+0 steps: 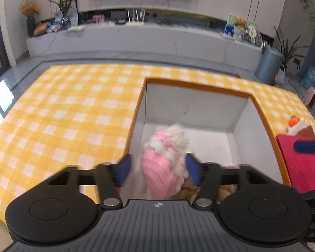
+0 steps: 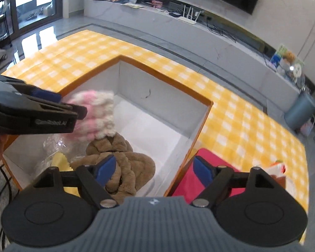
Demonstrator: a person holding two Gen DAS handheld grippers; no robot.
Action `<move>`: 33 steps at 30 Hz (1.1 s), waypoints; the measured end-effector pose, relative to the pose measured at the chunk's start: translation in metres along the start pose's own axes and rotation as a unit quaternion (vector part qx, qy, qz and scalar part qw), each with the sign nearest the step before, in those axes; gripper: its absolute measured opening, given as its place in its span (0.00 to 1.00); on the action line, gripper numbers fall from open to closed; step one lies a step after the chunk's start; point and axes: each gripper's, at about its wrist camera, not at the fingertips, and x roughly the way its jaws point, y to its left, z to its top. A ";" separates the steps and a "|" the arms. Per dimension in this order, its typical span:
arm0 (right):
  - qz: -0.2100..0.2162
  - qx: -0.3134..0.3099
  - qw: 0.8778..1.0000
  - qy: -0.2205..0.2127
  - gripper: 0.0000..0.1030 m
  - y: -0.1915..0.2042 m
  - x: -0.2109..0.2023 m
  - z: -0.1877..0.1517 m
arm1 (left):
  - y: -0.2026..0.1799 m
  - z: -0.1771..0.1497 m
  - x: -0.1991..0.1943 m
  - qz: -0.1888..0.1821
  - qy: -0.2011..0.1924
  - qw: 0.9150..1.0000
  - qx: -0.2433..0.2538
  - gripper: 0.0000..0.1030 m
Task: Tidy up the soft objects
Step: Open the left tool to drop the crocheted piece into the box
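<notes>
A pink and white knitted hat [image 1: 166, 159] hangs between the blue fingers of my left gripper [image 1: 158, 168], over the open white box [image 1: 191, 107] with an orange rim. The jaws stand wide; I cannot tell if they grip it. The right wrist view shows the hat [image 2: 94, 115] at the left gripper's tip [image 2: 73, 111], above a brown plush piece [image 2: 119, 163] inside the box [image 2: 161, 96]. My right gripper [image 2: 155, 171] is open and empty above the box's near right rim, beside a red cloth [image 2: 187, 176].
The box stands on a yellow checked tablecloth [image 1: 69, 113]. A clear plastic bag and a yellow cloth [image 2: 58, 161] lie in the box's near left corner. A small toy with an orange top [image 1: 295, 124] sits beyond the red cloth [image 1: 302, 163].
</notes>
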 end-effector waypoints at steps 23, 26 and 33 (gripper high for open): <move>0.010 0.065 0.997 -0.039 0.84 -0.010 0.000 -0.011 | 0.011 0.013 -0.030 -0.003 -0.058 0.997 -0.058 0.89; -0.001 0.078 0.996 -0.047 0.84 -0.015 -0.006 -0.018 | 0.000 0.012 -0.034 -0.002 -0.067 0.997 -0.040 0.92; -0.010 0.138 0.986 -0.091 0.86 -0.039 -0.031 -0.032 | -0.023 0.010 -0.043 -0.013 -0.090 0.996 -0.011 0.94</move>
